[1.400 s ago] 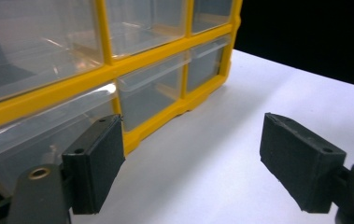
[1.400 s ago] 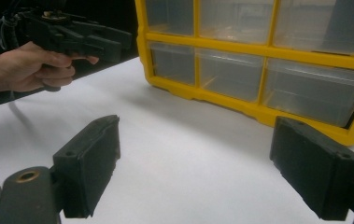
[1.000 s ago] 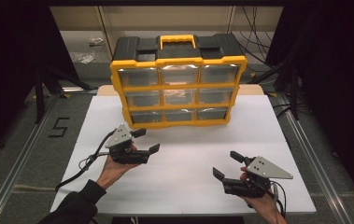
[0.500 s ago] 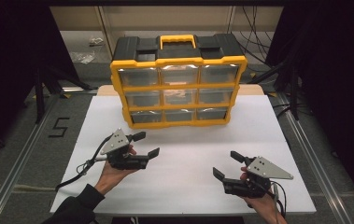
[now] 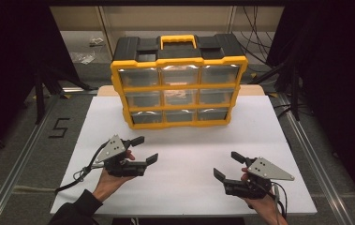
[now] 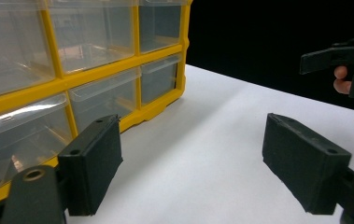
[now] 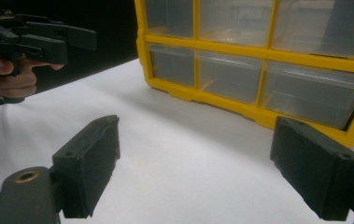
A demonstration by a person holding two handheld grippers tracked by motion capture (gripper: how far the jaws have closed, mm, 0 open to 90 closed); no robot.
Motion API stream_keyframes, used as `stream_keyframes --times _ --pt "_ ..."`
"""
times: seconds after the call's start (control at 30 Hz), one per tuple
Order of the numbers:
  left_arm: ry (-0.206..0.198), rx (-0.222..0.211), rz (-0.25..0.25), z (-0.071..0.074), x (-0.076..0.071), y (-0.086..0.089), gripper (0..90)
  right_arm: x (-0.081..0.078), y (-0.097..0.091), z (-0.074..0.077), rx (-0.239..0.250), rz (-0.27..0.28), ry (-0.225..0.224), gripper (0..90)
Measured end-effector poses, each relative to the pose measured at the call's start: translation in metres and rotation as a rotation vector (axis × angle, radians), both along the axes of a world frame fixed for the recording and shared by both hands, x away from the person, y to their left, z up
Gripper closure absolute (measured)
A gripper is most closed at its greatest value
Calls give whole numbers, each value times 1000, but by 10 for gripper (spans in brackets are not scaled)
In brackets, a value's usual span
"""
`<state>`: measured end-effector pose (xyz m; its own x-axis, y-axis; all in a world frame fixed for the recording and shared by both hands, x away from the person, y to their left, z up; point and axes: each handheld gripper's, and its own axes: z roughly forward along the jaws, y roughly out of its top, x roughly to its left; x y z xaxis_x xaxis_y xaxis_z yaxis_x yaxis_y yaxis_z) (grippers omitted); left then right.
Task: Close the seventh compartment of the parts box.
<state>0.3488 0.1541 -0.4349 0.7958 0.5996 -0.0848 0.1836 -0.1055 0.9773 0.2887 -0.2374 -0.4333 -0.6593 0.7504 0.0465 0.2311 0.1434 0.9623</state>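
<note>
Jaws spread empty on both grippers; the left gripper [image 5: 144, 150] has drifted lower-left, no nearer the drawer organizer [image 5: 179, 84].

A white counter [image 5: 184, 164] carries the scene, its surface plain and matte, set between metal rails on a grey floor [image 5: 20, 140]. Toward its far edge stands a yellow drawer organizer [image 5: 180, 84] with a black top and yellow handle, upright, its three rows of clear drawers facing the near edge. The near half of the white surface lies bare.
</note>
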Motion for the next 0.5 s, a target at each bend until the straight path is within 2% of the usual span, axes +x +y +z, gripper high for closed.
stream_keyframes --times 0.2,0.5 --pt "-19 6 3 -1 -7 1 193 0 0 0 1 -1 -1 167" --pt "-24 8 3 -2 -12 2 192 0 0 0 2 -3 -5 165"
